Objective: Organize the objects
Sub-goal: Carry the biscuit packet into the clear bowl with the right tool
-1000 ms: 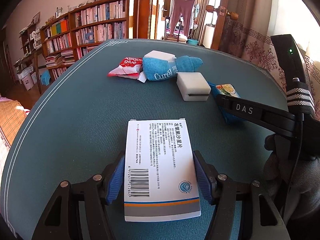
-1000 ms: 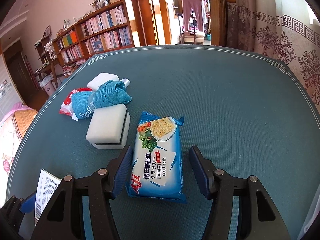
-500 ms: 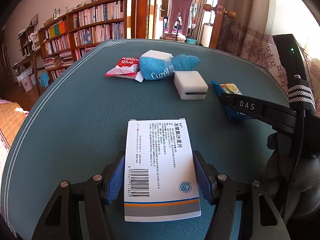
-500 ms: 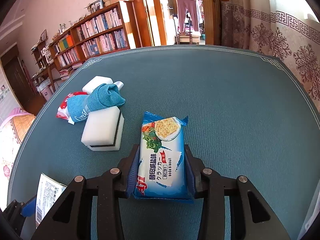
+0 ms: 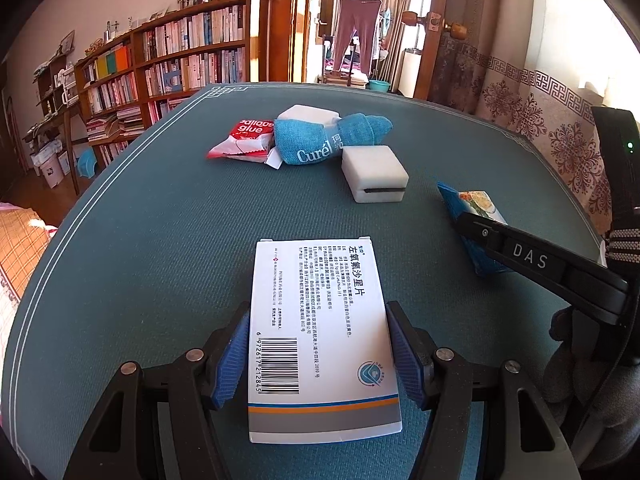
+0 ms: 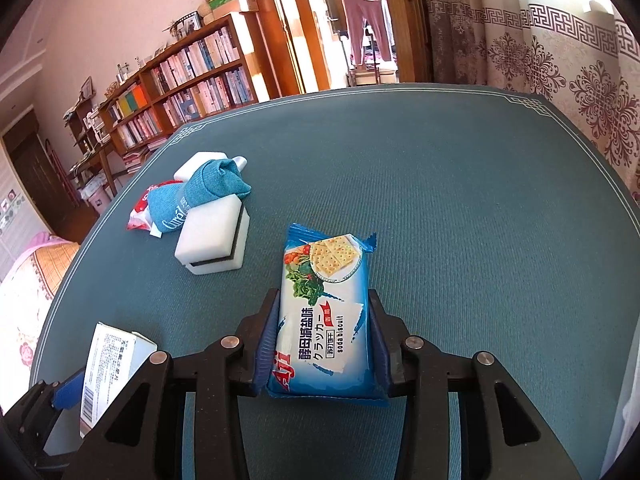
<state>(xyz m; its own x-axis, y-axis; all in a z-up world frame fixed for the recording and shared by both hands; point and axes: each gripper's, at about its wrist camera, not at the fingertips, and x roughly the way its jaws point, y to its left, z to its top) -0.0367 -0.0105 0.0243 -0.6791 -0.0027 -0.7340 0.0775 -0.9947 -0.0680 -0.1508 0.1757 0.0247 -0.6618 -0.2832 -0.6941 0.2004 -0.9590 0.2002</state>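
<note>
Teal woven surface [image 5: 160, 240] with pale border lines, bookshelves [image 5: 180, 60] behind. Left hand-held gripper [image 5: 318, 354] clamped on white medicine box [image 5: 320, 332]; right hand-held gripper [image 6: 324, 340] clenched on glossy "soda biscuit" pack [image 6: 326, 312]. Beyond: white sponge block [image 5: 374, 178], "Curél" blue cloth [image 5: 328, 138], red "glue" packet [image 5: 242, 144].

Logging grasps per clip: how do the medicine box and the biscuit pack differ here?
The medicine box is a rigid white carton; the biscuit pack is a soft blue wrapper. The left gripper clamps the box, the right gripper the pack. Both lie flat, lengthwise between the fingers.
</note>
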